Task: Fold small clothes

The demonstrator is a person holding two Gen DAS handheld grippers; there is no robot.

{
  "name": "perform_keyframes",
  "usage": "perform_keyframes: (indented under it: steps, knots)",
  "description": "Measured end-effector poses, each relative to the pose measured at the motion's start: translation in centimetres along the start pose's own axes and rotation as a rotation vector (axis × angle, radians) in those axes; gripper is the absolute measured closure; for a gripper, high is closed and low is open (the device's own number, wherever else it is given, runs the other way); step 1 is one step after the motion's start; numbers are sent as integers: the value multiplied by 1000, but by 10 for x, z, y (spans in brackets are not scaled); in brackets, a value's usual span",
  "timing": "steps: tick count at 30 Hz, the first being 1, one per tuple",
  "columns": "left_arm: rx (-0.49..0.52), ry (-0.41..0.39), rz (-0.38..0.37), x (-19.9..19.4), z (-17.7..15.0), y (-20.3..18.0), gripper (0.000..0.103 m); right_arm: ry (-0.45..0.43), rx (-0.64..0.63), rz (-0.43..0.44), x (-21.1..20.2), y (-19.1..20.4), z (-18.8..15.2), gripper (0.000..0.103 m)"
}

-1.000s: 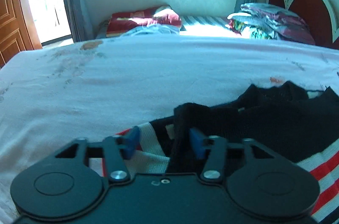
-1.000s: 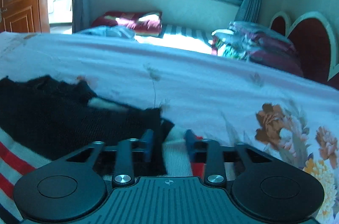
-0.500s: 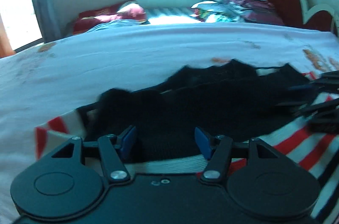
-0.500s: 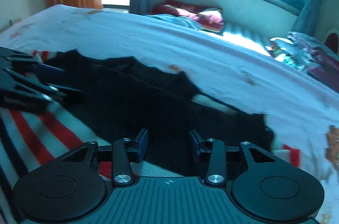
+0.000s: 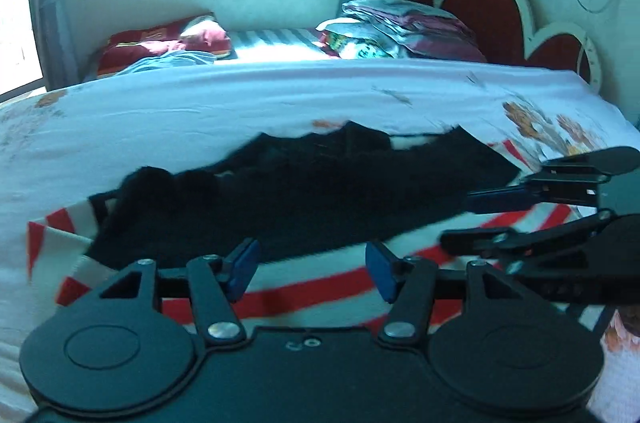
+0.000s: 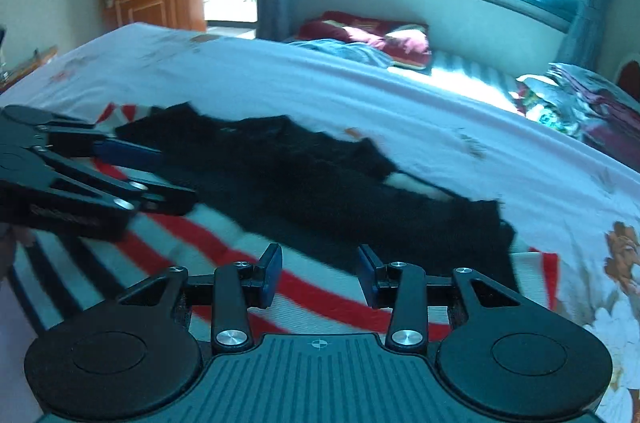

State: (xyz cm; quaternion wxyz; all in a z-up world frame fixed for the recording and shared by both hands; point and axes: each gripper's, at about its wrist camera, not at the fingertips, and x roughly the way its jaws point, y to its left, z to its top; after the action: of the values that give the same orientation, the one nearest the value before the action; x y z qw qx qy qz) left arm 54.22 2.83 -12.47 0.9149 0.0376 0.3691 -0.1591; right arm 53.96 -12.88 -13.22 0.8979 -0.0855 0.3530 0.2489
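My left gripper (image 5: 312, 269) has its jaws spread wide, nothing between the blue pads (image 5: 243, 267); it hovers over the striped hem. My right gripper (image 6: 318, 274) is likewise spread and empty, above the red stripes. The small garment (image 5: 304, 199), black knit with red, white and black striped edges, lies spread across the pale floral bedsheet (image 5: 200, 127), its black part crumpled on top. Each gripper appears side-on in the other's view, close together over the stripes. Folded bedding (image 5: 400, 31) sits by the headboard (image 5: 488, 11).
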Motion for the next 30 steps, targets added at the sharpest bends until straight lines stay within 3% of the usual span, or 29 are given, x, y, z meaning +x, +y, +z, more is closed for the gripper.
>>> perform_keyframes:
  steps: [1,3,6,10,13,17,19,21,25,27,30]
  knots:
    - [9,14,13,5,-4,-7,53,20,-12,11,7,10,-3,63]
    - [-3,22,22,11,-12,-6,49,33,-30,-31,16,17,-10,63]
    - [4,19,28,4,-17,3,45,37,-9,-22,13,7,-13,63]
    - [-24,21,98,-20,-32,36,44,48,102,-79,-15,-34,-31,63]
    - [-93,20,127,-40,-52,70,44,67,227,-184,-46,-77,-58,63]
    - [-102,20,155,-48,-48,67,48,87,328,-205,-60,-98,-69,62]
    - [-113,-22,124,-56,-40,50,46,22,312,-241,-76,-83,-58,62]
    - [-99,-38,74,-58,-37,26,44,-33,309,-175,-85,-65,-50,62]
    - [-45,-4,7,-42,-40,-22,45,23,166,-79,-64,-10,-45,62]
    - [-14,24,-10,-36,-48,-40,42,73,95,-92,-51,11,-55,62]
    - [44,46,23,-35,-64,-52,36,89,75,-113,-57,17,-68,62]
